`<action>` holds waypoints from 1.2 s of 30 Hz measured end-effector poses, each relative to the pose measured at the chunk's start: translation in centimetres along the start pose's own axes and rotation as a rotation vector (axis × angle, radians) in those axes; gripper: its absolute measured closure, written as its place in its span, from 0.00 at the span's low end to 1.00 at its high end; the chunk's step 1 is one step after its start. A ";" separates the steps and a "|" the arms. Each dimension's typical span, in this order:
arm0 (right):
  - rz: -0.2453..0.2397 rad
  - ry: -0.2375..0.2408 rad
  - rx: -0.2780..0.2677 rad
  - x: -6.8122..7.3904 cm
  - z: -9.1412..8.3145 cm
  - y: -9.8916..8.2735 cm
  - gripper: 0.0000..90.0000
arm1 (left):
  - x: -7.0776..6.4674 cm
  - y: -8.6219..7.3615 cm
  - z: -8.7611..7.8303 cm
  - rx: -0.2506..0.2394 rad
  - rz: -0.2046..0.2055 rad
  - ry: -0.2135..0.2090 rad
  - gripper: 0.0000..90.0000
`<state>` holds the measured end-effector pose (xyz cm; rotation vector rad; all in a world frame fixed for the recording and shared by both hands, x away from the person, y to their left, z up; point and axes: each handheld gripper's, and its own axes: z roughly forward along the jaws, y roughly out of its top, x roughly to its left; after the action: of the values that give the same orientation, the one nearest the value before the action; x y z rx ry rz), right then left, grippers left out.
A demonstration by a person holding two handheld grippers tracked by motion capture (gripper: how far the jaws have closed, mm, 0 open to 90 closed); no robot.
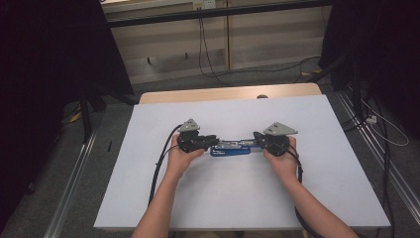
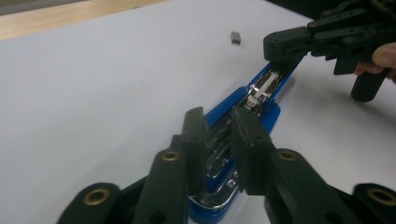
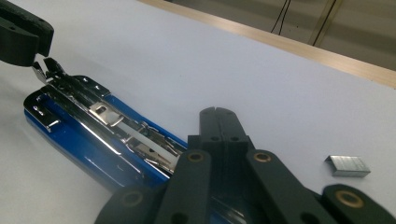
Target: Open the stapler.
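Observation:
A blue stapler [image 1: 230, 148] lies opened out flat on the white table top [image 1: 297, 198], its bright metal staple channel [image 3: 116, 126] facing up. My left gripper [image 2: 218, 116] hovers over the stapler's left end with its jaws a little apart, and the channel [image 2: 261, 88] shows through the gap. In the right gripper view the left gripper [image 3: 28, 42] sits just above a small metal tab at that end. My right gripper [image 3: 216, 112] is shut, jaws tight together, resting over the stapler's other end [image 2: 280, 70]. A short strip of staples [image 3: 348, 165] lies loose beside it.
The white sheet covers a wooden table whose bare edge [image 1: 223, 93] shows at the far side. The strip of staples [image 2: 236, 37] lies on the sheet beyond the stapler. Cables trail from both grippers toward the near edge. Dark stands and floor cables surround the table.

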<state>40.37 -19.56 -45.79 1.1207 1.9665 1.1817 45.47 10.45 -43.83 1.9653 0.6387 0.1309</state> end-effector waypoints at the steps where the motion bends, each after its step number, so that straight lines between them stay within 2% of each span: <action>1: 0.000 -0.003 -0.004 -0.1 -0.1 0.1 0.98 | -0.1 0.1 -0.2 -0.002 -0.001 0.001 0.76; 2: 0.004 -0.005 -0.006 -0.2 -0.3 0.3 0.93 | -0.2 0.2 -0.4 0.000 -0.007 0.008 0.76; 5: 0.022 0.003 -0.021 -0.8 -0.8 0.6 0.87 | -0.4 0.2 -0.9 0.025 0.004 0.029 0.63; 7: 0.030 -0.017 -0.022 -1.3 -1.1 0.8 0.79 | -0.4 0.1 -1.2 0.044 0.009 0.059 0.52; 9: 0.059 -0.030 -0.020 -2.0 -1.3 0.9 0.70 | -0.4 -0.2 -1.5 0.052 -0.003 0.080 0.45; 10: 0.057 -0.049 -0.016 -2.2 -1.5 1.0 0.67 | -0.4 -0.3 -1.7 0.062 -0.002 0.090 0.43; 15: 0.040 -0.068 0.000 -2.7 -1.9 1.1 0.50 | -0.4 -0.5 -2.5 0.082 -0.037 0.121 0.25; 17: 0.053 -0.078 0.009 -3.2 -2.0 1.1 0.41 | -0.5 -0.5 -2.8 0.093 -0.034 0.128 0.23; 20: 0.065 -0.077 0.013 -4.1 -2.1 1.1 0.36 | -0.6 -0.6 -3.2 0.085 -0.028 0.143 0.17; 24: 0.067 -0.109 0.019 -5.3 -2.2 1.3 0.30 | -0.8 -0.7 -3.5 0.072 -0.023 0.143 0.14; 29: 0.086 -0.137 0.024 -6.3 -2.4 1.5 0.28 | -0.8 -1.2 -4.1 0.085 -0.020 0.146 0.13; 36: 0.094 -0.154 0.059 -6.9 -1.6 1.1 0.26 | -0.7 -1.6 -4.8 0.090 -0.018 0.157 0.12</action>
<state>42.84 -25.99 -43.72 1.3073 1.8592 1.0572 42.56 14.48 -42.78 2.0496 0.7758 0.2514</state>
